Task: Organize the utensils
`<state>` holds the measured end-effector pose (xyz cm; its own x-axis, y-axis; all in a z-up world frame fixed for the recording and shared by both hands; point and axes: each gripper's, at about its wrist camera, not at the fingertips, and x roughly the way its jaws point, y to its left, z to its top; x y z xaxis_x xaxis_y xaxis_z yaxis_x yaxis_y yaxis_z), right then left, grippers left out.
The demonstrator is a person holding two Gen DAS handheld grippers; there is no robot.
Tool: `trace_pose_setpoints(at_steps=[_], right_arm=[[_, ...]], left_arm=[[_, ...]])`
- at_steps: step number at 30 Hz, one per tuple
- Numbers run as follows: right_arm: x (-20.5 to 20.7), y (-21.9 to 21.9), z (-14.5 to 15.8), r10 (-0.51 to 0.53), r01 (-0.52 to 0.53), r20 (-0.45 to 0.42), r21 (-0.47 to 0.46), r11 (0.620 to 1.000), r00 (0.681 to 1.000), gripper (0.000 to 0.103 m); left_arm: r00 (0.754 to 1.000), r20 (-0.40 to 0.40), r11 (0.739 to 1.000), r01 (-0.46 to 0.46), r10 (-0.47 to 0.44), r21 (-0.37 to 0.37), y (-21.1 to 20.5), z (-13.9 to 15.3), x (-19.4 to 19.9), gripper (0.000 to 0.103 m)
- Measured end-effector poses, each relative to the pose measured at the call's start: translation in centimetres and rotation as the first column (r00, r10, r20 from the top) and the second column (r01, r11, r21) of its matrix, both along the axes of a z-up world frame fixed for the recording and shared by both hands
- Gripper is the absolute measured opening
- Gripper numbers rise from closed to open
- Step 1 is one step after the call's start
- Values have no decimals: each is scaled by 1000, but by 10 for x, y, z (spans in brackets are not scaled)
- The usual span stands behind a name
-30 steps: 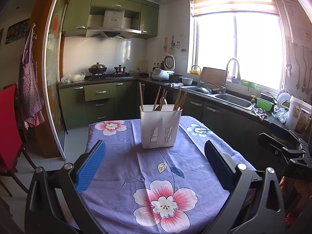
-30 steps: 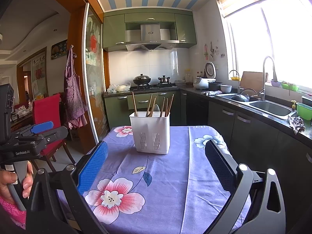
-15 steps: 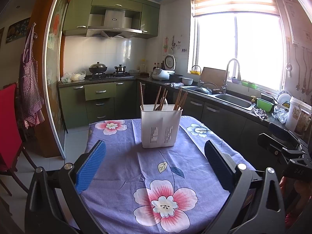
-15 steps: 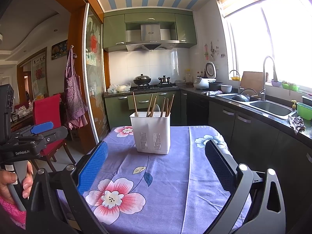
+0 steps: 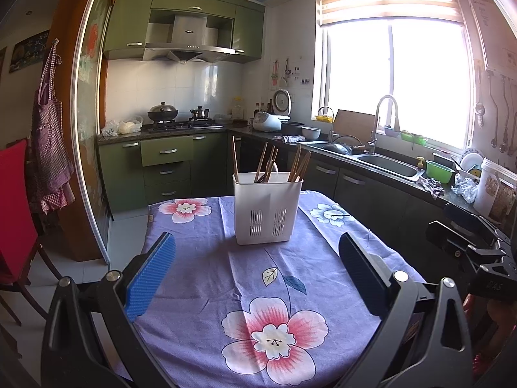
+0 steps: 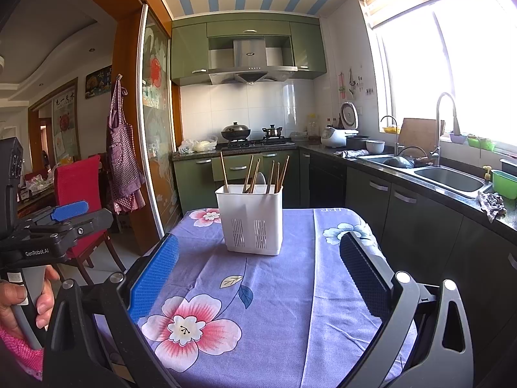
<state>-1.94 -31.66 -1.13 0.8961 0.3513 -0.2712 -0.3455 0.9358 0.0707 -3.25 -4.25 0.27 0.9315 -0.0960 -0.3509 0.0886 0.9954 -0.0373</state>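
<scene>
Since nothing loose lies on the flowered cloth (image 5: 206, 278) that covers the counter, the sorting looks either finished or not yet begun; I cannot tell which from these views alone. Every utensil in sight stands in the white caddy (image 5: 266, 208), which sits upright toward the far end of the counter, well apart from both grippers.

Both grippers hang back at the near edge with jaws spread wide and nothing between them: the left gripper (image 5: 257, 273) faces the caddy nearly head on, the right gripper (image 6: 258, 273) views it from a little to the right. A hand (image 6: 19, 304) grips the left tool's handle at the edge of the right view.

Wooden chopsticks (image 5: 299, 163) lean at mixed angles out of the caddy, one chopstick (image 5: 235, 158) standing alone at the left, a cluster in the middle, another on the right. Something pale, perhaps a spoon (image 6: 261, 179), shows among the middle sticks. Slotted vents mark the caddy's front wall, and a divider seems to split it into compartments. If anything remains, my guess is regrouping those sticks by compartment.
</scene>
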Motion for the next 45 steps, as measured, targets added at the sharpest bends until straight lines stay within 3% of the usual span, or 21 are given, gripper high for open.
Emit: trace_pose_setpoints(at_steps=[33,45], right_arm=[[7,3,-6,1,-2,-19,-14,1000,1000,98],[9,4,-9,1,-2,-24,-16,1000,1000,98]], left_arm=[[998,-64,999,-28,26,-34,2,-6,12,96],[999,-38,999,-28,27,-38,3,-7,14,96]])
